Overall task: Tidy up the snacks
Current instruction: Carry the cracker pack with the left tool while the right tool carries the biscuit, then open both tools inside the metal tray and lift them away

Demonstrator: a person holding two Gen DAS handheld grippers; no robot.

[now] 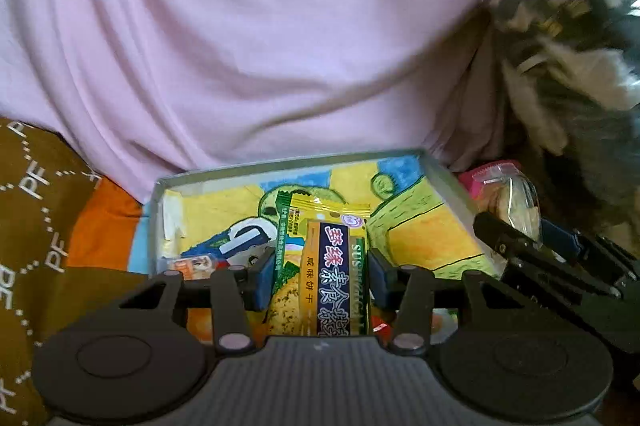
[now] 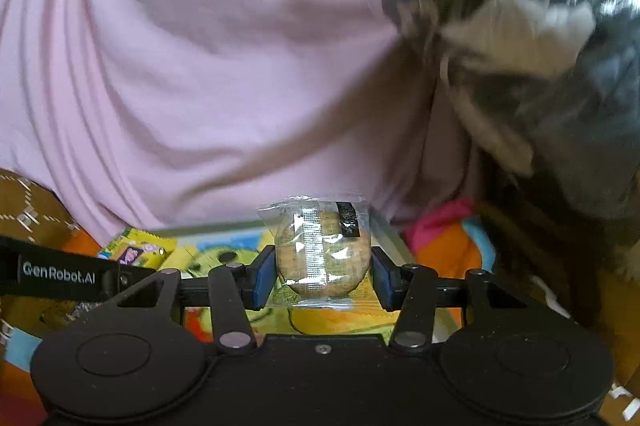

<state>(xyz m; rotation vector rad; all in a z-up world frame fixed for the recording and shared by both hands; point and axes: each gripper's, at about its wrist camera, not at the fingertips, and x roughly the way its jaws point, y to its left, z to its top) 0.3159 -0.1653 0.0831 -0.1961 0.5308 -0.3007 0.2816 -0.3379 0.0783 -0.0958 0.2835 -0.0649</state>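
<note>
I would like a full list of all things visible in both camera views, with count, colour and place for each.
cracker packet: 1, yellow and green, held in the left gripper above the box
round biscuit: 1, tan in clear wrapper, held in the right gripper above the box
box: 1, grey walls, yellow and green drawing inside, in front of both grippers
small packet: 1, orange and white, inside the box at its left
pink cloth: 1, behind the box
brown patterned cloth: 1, left side
dark shiny bag: 1, upper right, blurred
left gripper: 1, black with blue pads
right gripper: 1, black with blue pads
</note>
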